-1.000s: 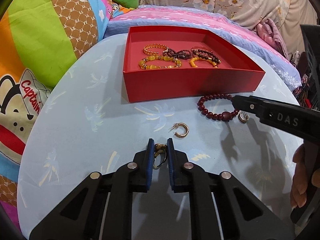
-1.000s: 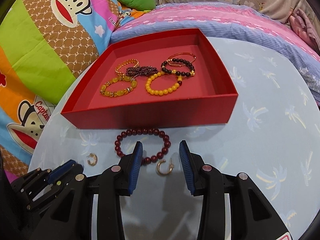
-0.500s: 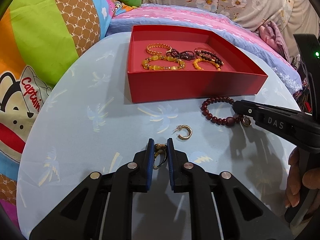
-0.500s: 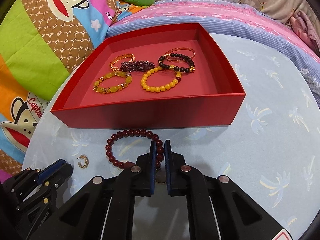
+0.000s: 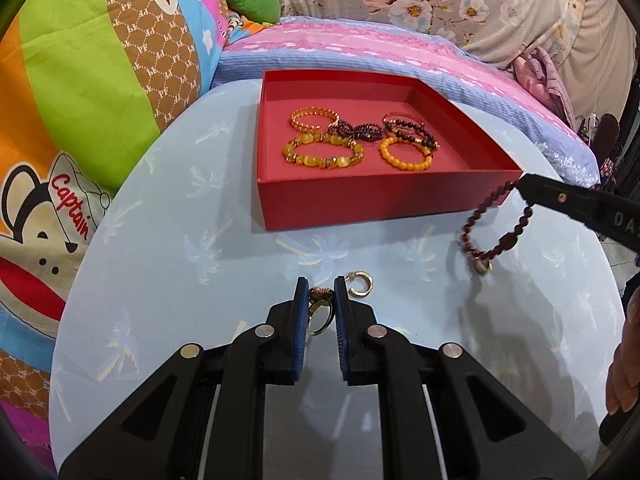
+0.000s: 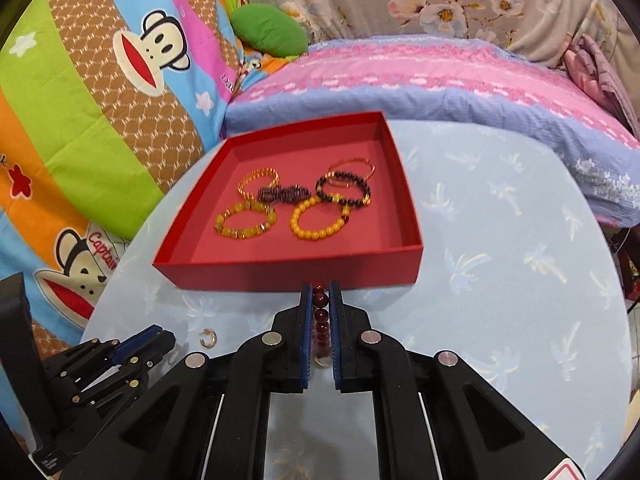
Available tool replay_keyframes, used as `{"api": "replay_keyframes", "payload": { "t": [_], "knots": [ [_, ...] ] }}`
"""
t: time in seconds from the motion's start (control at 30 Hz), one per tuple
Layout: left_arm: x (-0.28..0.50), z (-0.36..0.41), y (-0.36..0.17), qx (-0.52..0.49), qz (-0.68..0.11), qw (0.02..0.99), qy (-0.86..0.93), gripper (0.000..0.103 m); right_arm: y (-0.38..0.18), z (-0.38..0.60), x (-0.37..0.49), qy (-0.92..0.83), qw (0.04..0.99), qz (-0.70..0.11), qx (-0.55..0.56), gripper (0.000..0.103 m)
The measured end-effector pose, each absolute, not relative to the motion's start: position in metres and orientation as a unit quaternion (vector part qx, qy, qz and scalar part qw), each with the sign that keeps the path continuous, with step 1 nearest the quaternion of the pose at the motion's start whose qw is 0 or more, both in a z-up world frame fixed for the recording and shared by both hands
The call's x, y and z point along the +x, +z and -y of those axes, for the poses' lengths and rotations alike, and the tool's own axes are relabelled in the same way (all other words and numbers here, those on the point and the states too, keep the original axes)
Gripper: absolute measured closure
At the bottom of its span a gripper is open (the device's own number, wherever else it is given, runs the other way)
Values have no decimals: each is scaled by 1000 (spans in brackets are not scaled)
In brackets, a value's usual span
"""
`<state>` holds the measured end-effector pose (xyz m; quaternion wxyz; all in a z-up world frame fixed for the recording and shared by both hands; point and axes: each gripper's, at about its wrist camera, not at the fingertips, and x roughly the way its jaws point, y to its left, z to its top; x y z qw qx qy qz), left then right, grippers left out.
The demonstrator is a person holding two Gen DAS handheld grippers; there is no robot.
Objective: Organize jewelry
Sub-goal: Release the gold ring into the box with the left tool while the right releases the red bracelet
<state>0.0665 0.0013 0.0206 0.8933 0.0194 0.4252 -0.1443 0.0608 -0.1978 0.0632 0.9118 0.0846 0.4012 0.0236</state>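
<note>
My right gripper is shut on a dark red bead bracelet, which hangs off the table just in front of the red box. From the left wrist view the bracelet dangles from the right gripper. A small gold hoop shows at its lowest bead; I cannot tell whether it hangs or lies on the table. My left gripper is shut on a gold ring, low over the table. A gold hoop earring lies just right of its tip.
Several bracelets, amber, gold and dark beaded, lie in the box's left and middle; its right part shows bare red floor. The round table has a pale blue palm-print cloth. Colourful bedding surrounds the far and left sides. A hand shows at the right edge.
The right gripper shut on the dark red bracelet and lifted it off the table toward the box's right corner. The left gripper kept still with the ring.
</note>
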Motion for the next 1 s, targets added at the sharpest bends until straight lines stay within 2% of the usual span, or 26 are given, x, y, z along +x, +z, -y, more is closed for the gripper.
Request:
{"api": "replay_keyframes", "payload": {
  "t": [0.27, 0.53, 0.73, 1.0],
  "knots": [
    [80, 8, 47, 21, -410, 899, -154, 90, 95, 208, 65, 25, 924, -375, 72, 95],
    [126, 24, 81, 23, -381, 910, -161, 90, 118, 212, 108, 41, 929, -362, 67, 95],
    [173, 38, 95, 25, -365, 917, -158, 90, 121, 210, 158, 61, 924, -369, 82, 95],
    [235, 51, 86, 28, -382, 912, -145, 90, 101, 202, 227, 83, 907, -399, 111, 95]
  ]
}}
